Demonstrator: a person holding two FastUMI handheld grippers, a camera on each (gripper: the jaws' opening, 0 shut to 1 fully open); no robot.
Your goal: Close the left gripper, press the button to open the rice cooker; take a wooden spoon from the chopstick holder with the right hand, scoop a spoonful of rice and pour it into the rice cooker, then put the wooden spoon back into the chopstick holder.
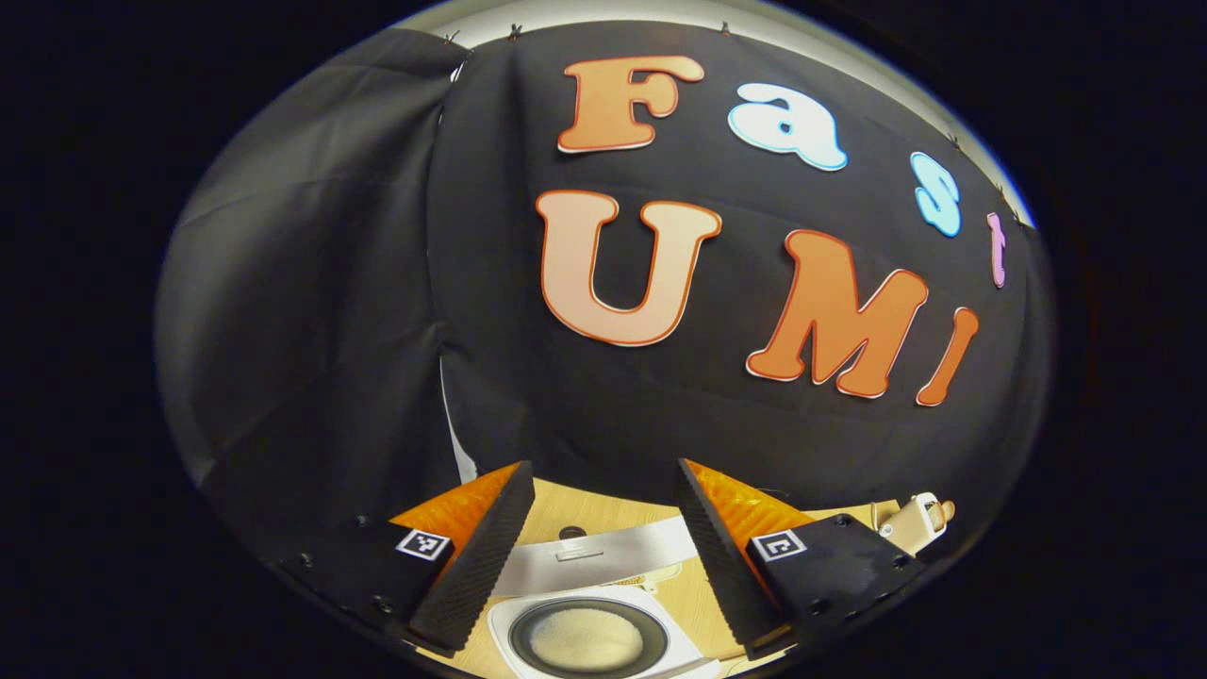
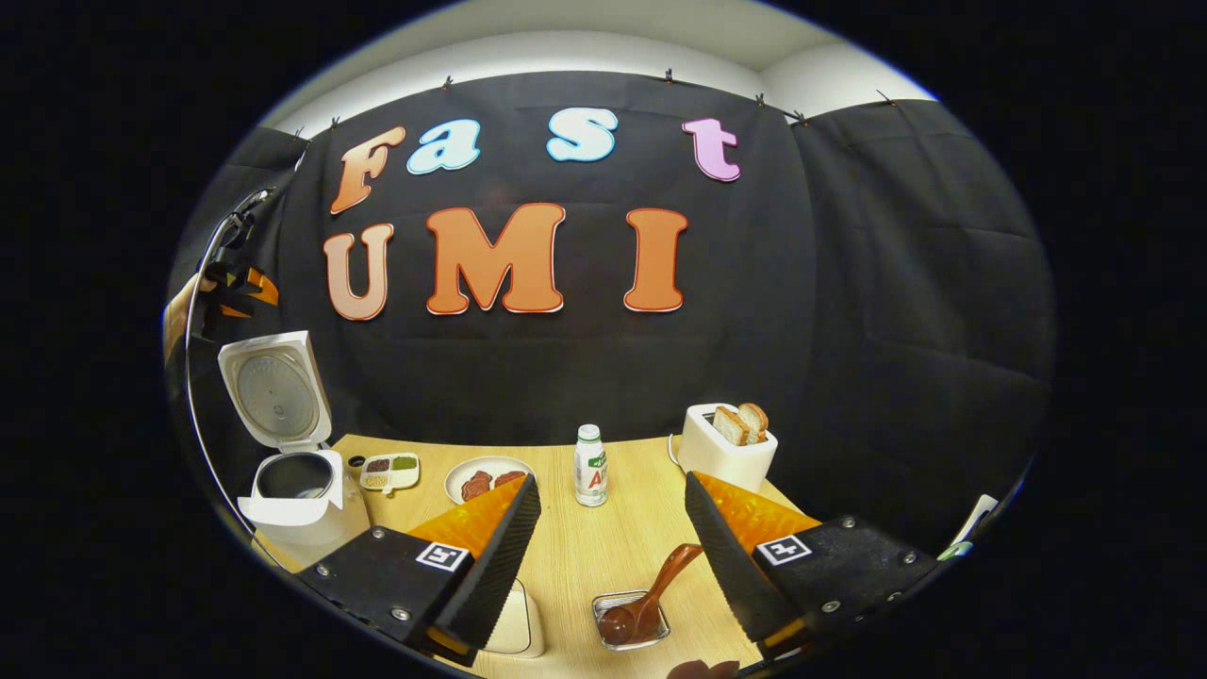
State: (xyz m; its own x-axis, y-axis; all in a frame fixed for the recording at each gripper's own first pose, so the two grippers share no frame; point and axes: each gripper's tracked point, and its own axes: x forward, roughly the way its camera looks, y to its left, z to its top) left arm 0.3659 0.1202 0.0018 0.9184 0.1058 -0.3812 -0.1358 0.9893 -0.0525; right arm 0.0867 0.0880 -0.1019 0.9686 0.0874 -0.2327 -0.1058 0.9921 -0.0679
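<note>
Right gripper view shows your right gripper released, jaws wide apart, holding nothing, low over the wooden counter. Just beyond its fingers one wooden spoon stands in one small metal chopstick holder, handle leaning toward the right finger. Far left of the holder, one white rice cooker stands with its lid up. Between cooker and holder are one divided dish, one plate and one bottle; behind the holder, one toaster carries two bread slices.

Left gripper view shows your left gripper also released and empty, above the cooker's open pot, with rice visible inside.

Risk, as a judgement: the tilted handle may slip between the open jaws, or you may tip the light holder. The cooker is well apart, so rice could spill on the way.
</note>
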